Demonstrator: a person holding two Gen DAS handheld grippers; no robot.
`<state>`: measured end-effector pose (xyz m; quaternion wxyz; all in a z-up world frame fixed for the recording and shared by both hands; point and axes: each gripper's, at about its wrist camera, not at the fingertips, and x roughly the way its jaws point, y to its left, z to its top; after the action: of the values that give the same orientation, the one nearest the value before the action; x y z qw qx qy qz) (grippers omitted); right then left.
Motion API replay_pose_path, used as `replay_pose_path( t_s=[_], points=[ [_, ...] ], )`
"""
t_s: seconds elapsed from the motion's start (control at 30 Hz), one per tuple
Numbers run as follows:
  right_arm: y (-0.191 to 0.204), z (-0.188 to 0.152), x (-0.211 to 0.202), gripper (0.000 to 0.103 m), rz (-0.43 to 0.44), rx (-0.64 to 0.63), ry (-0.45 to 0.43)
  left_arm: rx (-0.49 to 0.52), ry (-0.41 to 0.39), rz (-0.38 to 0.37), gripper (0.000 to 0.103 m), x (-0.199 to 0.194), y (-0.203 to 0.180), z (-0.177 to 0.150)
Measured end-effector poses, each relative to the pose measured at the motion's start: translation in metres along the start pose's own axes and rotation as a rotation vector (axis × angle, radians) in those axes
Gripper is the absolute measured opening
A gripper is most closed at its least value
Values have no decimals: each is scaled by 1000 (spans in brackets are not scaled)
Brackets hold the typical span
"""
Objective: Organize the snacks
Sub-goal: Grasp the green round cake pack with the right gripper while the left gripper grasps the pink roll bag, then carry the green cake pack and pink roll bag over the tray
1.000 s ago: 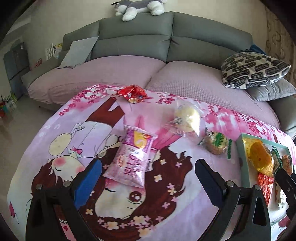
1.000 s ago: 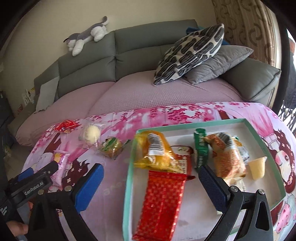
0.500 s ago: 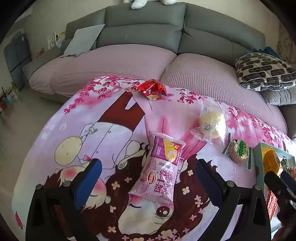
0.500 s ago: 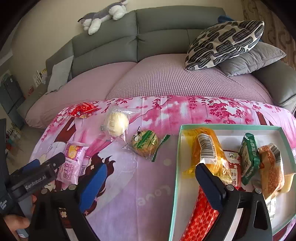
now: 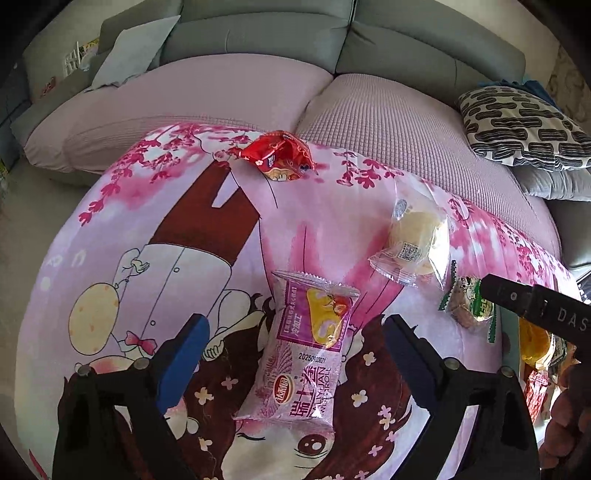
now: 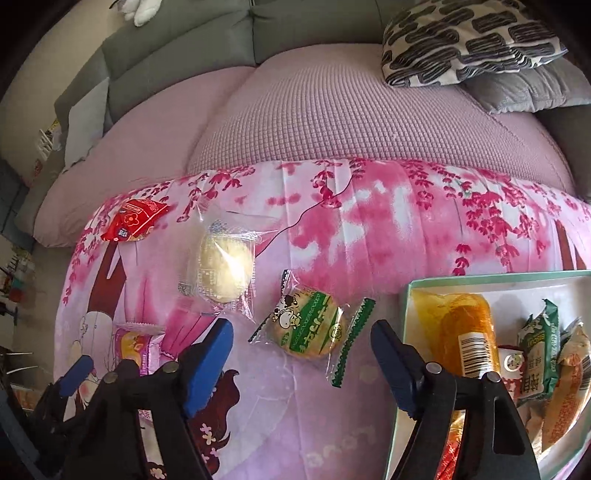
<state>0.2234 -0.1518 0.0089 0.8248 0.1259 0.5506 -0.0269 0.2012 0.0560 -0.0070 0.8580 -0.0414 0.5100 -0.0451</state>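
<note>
A pink swiss-roll pack (image 5: 303,354) lies on the cartoon-print blanket (image 5: 147,221). My left gripper (image 5: 294,321) stands over it, jaws closing, pack between the pads, with a gap on each side. A round cracker in a green-and-white wrapper (image 6: 310,328) lies between the fingers of my right gripper (image 6: 301,326). Its jaws are closing too, and the pads are just clear of the wrapper ends. A red packet (image 5: 277,158) and a pale cake in a clear wrapper (image 5: 417,236) lie farther back.
A teal-rimmed tray (image 6: 410,295) at the right holds several wrapped snacks. Behind the blanket is a pink-covered sofa (image 6: 332,110) with a black-and-white pillow (image 6: 469,33). One finger of the right gripper (image 5: 517,299) crosses the left wrist view near the cracker (image 5: 469,306).
The right gripper swung left from over the tray to the cracker and narrowed. The left gripper came forward over the swiss-roll pack and narrowed a little.
</note>
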Motion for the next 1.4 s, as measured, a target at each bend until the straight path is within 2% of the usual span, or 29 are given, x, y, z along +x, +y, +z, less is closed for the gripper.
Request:
replay_pose_path(
  t_s=[0.2, 0.3, 0.37, 0.7, 0.8, 0.87, 0.93, 1.03, 1.2, 1.4],
  points=[
    [-3, 8, 29, 74, -33, 44, 77, 8, 41, 4, 90, 14, -5, 1],
    [-4, 9, 41, 73, -56, 48, 100, 11, 69, 1, 82, 23, -7, -2],
    [-5, 9, 44, 73, -57, 45, 105, 12, 80, 2, 78, 28, -8, -3],
    [-1, 11, 54, 73, -96, 15, 92, 24, 76, 54, 73, 37, -15, -8],
    [2, 11, 55, 73, -112, 1, 91, 29, 72, 65, 67, 37, -16, -9],
    [3, 11, 55, 72, -122, -13, 86, 25, 69, 66, 55, 35, -16, -9],
    [5, 8, 54, 67, -131, -24, 77, 15, 66, 56, 47, 33, -13, -8],
    [6, 2, 49, 64, -117, -28, 69, -8, 57, 43, 42, 29, -10, -9],
    [-1, -13, 37, 60, -67, -13, 46, -49, 41, 10, 41, 20, -10, -16],
    [-7, -43, 1, 57, 11, 3, -33, -94, -1, -27, 40, 3, -14, -29]
  ],
)
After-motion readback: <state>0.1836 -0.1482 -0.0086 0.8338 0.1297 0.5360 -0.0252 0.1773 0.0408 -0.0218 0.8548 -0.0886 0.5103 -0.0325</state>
